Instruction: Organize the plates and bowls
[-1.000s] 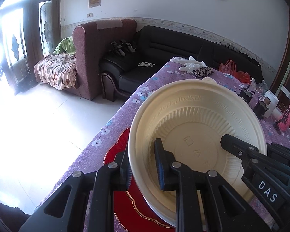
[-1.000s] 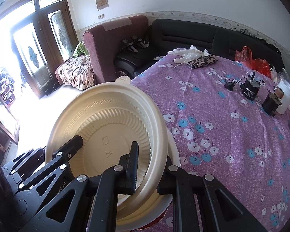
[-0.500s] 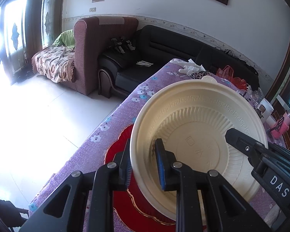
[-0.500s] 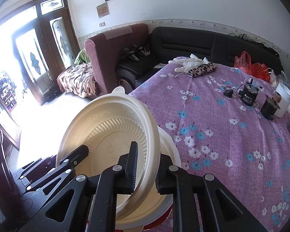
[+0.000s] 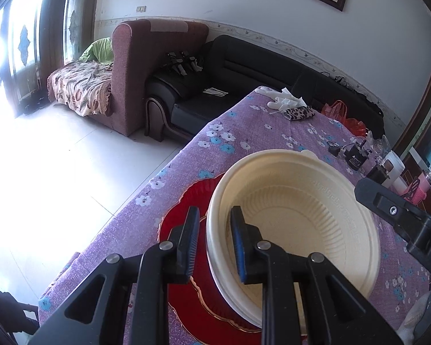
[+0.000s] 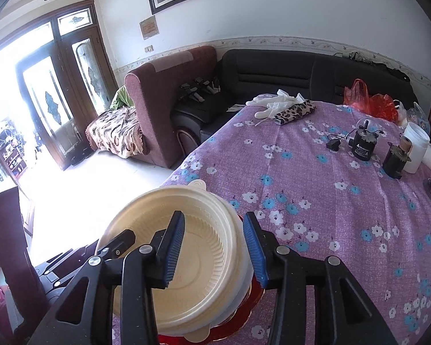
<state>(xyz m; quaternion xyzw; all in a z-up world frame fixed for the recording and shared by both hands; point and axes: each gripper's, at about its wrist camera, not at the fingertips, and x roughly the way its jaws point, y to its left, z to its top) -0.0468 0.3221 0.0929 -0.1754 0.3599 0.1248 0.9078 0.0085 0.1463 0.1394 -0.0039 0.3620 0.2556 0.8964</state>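
A cream ribbed bowl (image 5: pixel 296 224) (image 6: pixel 207 261) lies nested in a second cream bowl (image 6: pixel 198 334), which stands on a red scalloped plate (image 5: pixel 184 201) near the table's left edge. My left gripper (image 5: pixel 214 212) straddles the top bowl's left rim. A sliver of red plate shows between its outer pad and the rim, so the pads look clear of it. My right gripper (image 6: pixel 213 218) has its jaws opening. The bowl's right rim stands between them, untouched. Each gripper shows in the other's view: the right gripper (image 5: pixel 399 215), the left gripper (image 6: pixel 115 247).
The purple flowered tablecloth (image 6: pixel 316 201) stretches away to the right. Far across it lie white gloves and a leopard-print pouch (image 6: pixel 294 110), two small black devices (image 6: pixel 365 143), a white cup (image 6: pixel 415 146) and red bags (image 6: pixel 370 100). The table edge drops to the floor on the left.
The top bowl went from standing tilted on its edge to lying flat in the lower bowl. The right jaws came apart off its rim. The left jaws eased slightly.
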